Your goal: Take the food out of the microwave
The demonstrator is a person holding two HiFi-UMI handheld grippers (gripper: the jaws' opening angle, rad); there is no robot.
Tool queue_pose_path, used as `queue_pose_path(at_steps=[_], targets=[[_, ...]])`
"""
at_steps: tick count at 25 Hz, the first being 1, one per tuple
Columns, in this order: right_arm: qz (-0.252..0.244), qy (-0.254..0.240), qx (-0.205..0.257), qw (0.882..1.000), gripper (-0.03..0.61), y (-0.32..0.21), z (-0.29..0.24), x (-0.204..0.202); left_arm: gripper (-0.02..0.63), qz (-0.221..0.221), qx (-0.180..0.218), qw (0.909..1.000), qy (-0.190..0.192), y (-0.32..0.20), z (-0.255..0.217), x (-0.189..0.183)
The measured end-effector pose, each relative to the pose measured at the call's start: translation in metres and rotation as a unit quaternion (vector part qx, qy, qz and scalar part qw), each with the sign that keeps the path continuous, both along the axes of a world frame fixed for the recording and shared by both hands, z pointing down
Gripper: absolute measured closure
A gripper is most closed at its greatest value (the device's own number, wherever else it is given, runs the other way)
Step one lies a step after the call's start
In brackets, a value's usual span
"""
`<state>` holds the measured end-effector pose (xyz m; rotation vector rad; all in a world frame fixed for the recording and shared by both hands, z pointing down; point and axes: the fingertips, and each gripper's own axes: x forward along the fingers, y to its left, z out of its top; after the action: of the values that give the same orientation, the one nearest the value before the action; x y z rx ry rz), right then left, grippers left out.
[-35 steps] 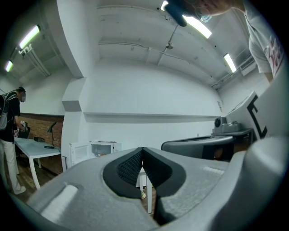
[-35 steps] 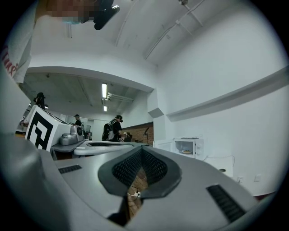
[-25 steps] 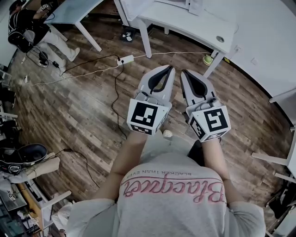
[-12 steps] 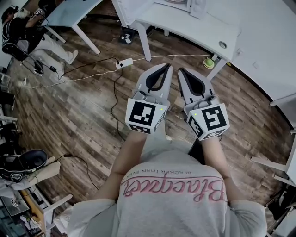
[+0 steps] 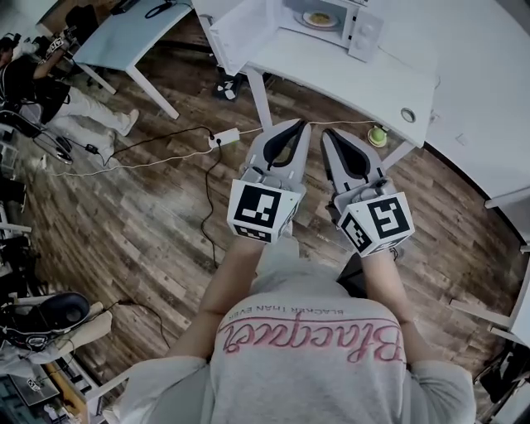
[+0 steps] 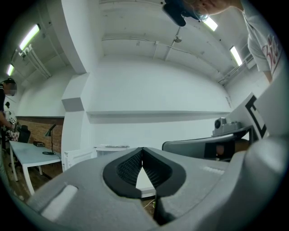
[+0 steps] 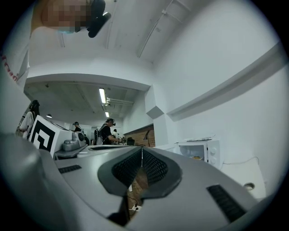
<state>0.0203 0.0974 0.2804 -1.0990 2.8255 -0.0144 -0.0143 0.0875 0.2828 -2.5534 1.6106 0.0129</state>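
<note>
A white microwave (image 5: 331,21) stands on the white table (image 5: 348,70) at the top of the head view, its door (image 5: 228,33) swung open to the left. Inside lies a plate of yellowish food (image 5: 320,18). My left gripper (image 5: 303,126) and right gripper (image 5: 325,133) are held side by side over the wooden floor, short of the table's edge, pointing level towards it. Both are shut with nothing between the pads. The right gripper view shows the microwave (image 7: 201,153) ahead to the right with the food (image 7: 196,158) inside. In the left gripper view, the open door (image 6: 79,158) stands left of the shut gripper (image 6: 142,150).
A power strip (image 5: 225,133) with cables lies on the floor in front of the table leg (image 5: 258,91). A green object (image 5: 377,134) sits by another leg. The tabletop has a cable hole (image 5: 407,114). A second table (image 5: 132,25) and a person (image 5: 41,79) are at the far left.
The person has stepped towards the table: the microwave with the food has come into the top of the head view. Both grippers stay shut and side by side, carried forward together.
</note>
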Motion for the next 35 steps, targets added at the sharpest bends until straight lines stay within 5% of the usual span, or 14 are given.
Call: queue_pose_path(at_steps=[18, 25, 35], targets=[[0.068, 0.020, -0.006, 0.997, 0.565, -0.151, 0.006, -0.049, 0.585, 0.082, -0.035, 0.9960, -0.013, -0.152, 0.011, -0.038], [0.075, 0.032, -0.016, 0.997, 0.565, -0.185, 0.016, -0.045, 0.508, 0.072, -0.057, 0.9957, -0.011, -0.187, 0.026, -0.041], [0.054, 0.050, -0.018, 0.997, 0.565, -0.274, 0.024, -0.027, 0.508, 0.043, -0.070, 0.9965, -0.017, -0.274, 0.040, -0.027]])
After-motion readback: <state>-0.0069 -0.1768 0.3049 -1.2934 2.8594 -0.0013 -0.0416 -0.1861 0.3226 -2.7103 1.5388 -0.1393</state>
